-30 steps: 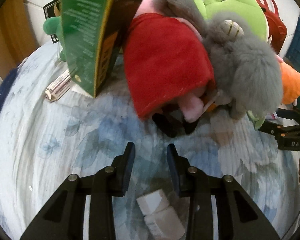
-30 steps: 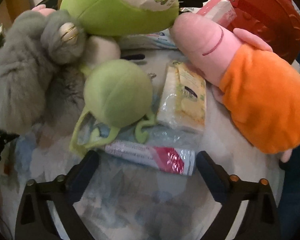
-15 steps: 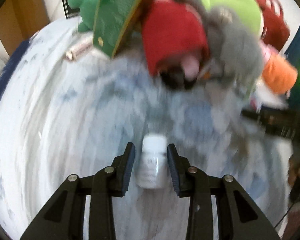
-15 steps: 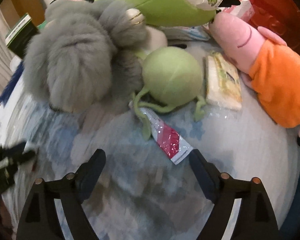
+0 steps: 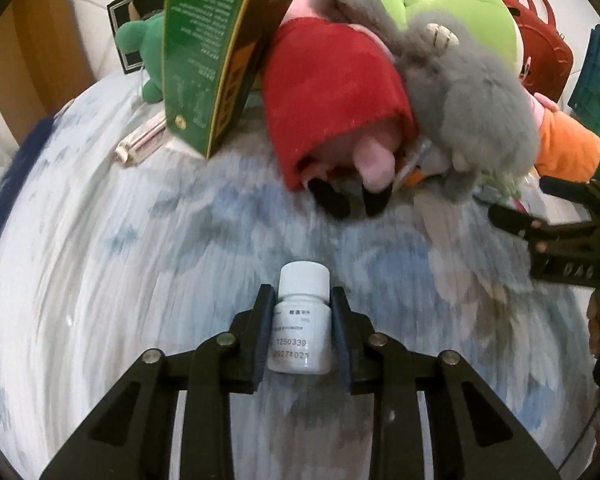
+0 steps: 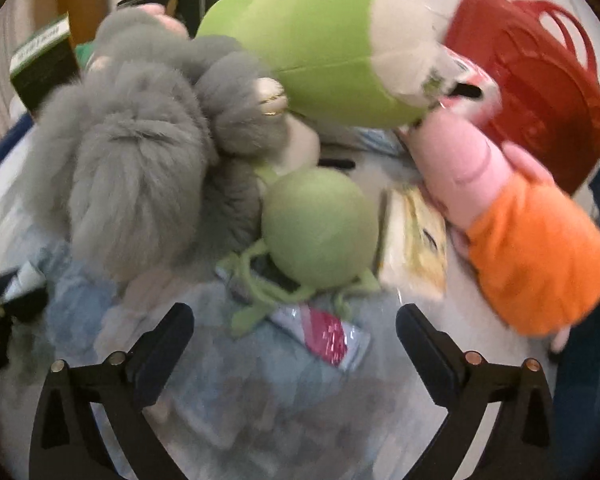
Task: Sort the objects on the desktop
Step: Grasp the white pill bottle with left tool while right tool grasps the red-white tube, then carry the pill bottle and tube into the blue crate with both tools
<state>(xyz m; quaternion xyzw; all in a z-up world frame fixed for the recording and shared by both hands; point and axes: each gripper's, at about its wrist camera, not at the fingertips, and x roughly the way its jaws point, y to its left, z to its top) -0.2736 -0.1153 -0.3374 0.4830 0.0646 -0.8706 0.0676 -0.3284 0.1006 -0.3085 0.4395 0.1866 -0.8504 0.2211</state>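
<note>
Our left gripper (image 5: pixel 300 312) has just closed its fingers (image 5: pixel 263 332) on the white pill bottle (image 5: pixel 300 326): both pads press its sides, cap pointing to 12 o'clock, printed digits facing the camera. Bottle sits at 6 o'clock in the left wrist view, over the blue floral cloth (image 5: pixel 120 260) on the counter; we can't tell whether its base touches the cloth. Pile of toys runs from 12 to 3 o'clock: green box (image 5: pixel 212 52) tilted at 11, red-dressed plush (image 5: pixel 332 92) at 12, grey fluffy plush (image 5: pixel 472 112) against it at 1, big green plush (image 5: pixel 468 12) behind, red bag (image 5: pixel 540 48) at 2. Rolled paper item (image 5: pixel 140 144) lies at 10, just beside the box. Our right gripper (image 6: pixel 296 328) has just opened its jaws wide, nothing pressed between the fingers (image 6: pixel 168 344); it also shows at 3 o'clock in the left view (image 5: pixel 540 208). In the right wrist view a red-and-silver packet (image 6: pixel 324 332) lies on the cloth between the tips, partly under the small round green plush (image 6: pixel 320 228) at centre. Yellow wrapped pack (image 6: pixel 416 244) just beside that at 3, pink plush in orange dress (image 6: pixel 532 260) touching it further right. Grey plush fills 9 to 11 there. Right view is blurred.
</note>
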